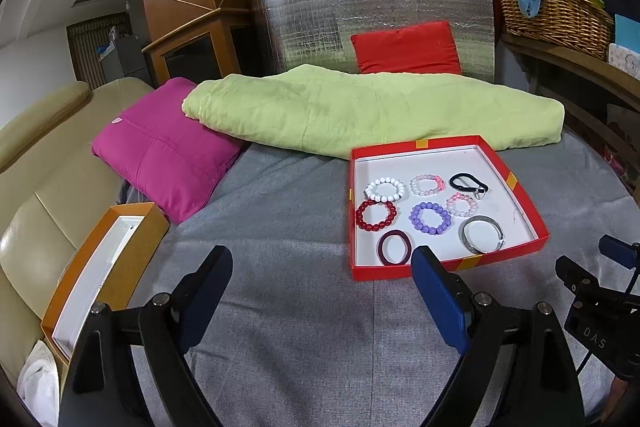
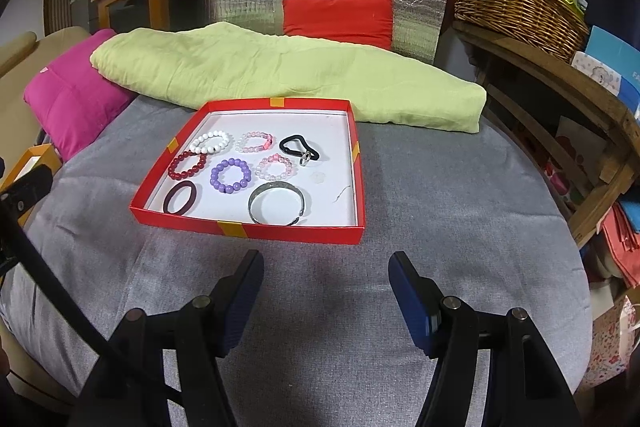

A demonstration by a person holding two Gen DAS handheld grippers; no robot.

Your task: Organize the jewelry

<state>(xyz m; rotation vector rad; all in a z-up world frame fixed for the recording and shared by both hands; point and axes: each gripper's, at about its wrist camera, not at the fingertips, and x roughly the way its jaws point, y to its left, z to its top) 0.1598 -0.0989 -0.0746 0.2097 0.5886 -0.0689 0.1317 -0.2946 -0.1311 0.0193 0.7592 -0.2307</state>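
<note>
Green quilt (image 2: 280,79) touching red tray (image 2: 248,227) far edge

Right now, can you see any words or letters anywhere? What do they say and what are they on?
"DAS" in pale letters on the black body of the right gripper, seen at the right edge of the left wrist view.
"FA", cut off by the picture's edge, on a blue card on the wooden shelf.
The patterned card beside it: print too small to read.
Nothing readable on the red box.
</note>
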